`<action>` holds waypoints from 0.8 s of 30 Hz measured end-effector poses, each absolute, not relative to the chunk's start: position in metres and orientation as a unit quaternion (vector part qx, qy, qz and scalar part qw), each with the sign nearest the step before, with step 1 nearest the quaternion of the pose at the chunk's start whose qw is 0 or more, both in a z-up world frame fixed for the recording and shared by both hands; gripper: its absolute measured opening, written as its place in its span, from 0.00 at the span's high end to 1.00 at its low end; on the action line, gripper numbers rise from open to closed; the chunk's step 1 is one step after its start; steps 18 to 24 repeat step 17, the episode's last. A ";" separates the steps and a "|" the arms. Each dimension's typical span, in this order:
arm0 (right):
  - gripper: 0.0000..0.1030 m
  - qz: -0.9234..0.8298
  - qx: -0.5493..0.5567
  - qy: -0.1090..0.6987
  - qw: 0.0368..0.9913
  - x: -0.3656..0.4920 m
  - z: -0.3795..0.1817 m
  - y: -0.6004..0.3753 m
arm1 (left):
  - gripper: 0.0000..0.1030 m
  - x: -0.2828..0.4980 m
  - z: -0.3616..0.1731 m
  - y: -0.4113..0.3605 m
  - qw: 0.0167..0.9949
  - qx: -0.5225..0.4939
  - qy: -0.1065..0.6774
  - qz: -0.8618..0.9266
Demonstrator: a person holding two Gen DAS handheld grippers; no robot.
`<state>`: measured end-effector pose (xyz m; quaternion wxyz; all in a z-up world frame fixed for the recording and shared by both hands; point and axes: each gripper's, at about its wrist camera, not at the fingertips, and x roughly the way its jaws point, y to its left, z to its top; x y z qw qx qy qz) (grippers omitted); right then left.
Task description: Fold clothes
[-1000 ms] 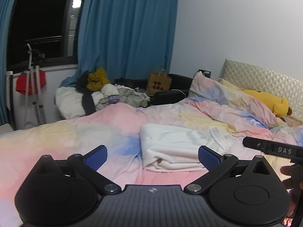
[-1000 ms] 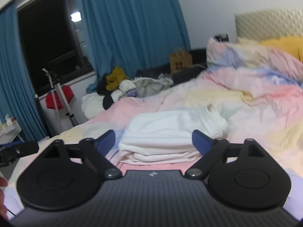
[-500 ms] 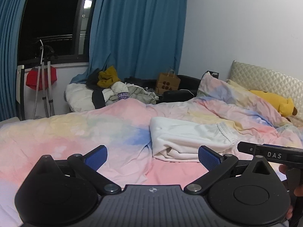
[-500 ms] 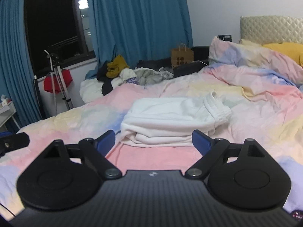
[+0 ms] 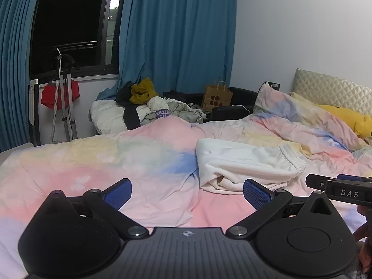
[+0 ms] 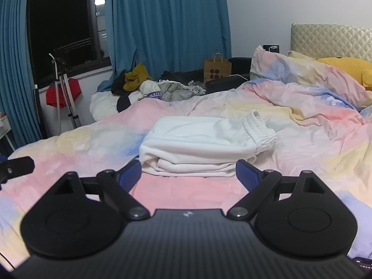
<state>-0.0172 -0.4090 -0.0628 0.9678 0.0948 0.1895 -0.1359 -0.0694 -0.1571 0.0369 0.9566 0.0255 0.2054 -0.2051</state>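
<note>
Bedroom scene, two hand-held grippers above a bed. The left gripper [image 5: 187,191] hovers over the pastel tie-dye duvet [image 5: 97,162] with its blue-padded jaws spread wide and nothing between them; the fabric below lies apart from the pads. The right gripper [image 6: 188,174] is likewise released, jaws wide, directed at the near edge of the folded white sweatpants [image 6: 200,144], which lie just beyond the fingertips and are not gripped. In the left wrist view the right gripper's body, lettered "DAS", enters from the right edge, with part of a hand [image 5: 366,239] below it.

The sweatpants [image 5: 241,165] rest near the middle of the bed as a flat stack of several layers, the elasticated waistband [image 6: 260,130] turned toward the headboard side. Behind them the duvet rises in folds toward a quilted cream headboard [image 6: 330,39] and a yellow plush toy [image 5: 346,118]. Beyond the far edge of the bed lies a heap of unfolded clothes [image 6: 148,88], with a brown paper bag [image 6: 217,69] beside it. Blue curtains [image 6: 167,23] frame a dark window [image 5: 69,28]; a red garment [image 5: 60,94] hangs on a stand beneath the sill.
</note>
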 end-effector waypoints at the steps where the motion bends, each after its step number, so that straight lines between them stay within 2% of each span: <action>1: 0.13 -0.136 0.095 0.190 0.968 -0.017 -0.063 -0.409 | 0.00 -0.070 0.037 -0.157 0.957 0.025 0.205 -0.204; 24: 0.13 -0.143 0.101 0.195 0.965 -0.019 -0.066 -0.412 | 0.00 -0.063 0.033 -0.154 0.960 0.024 0.211 -0.182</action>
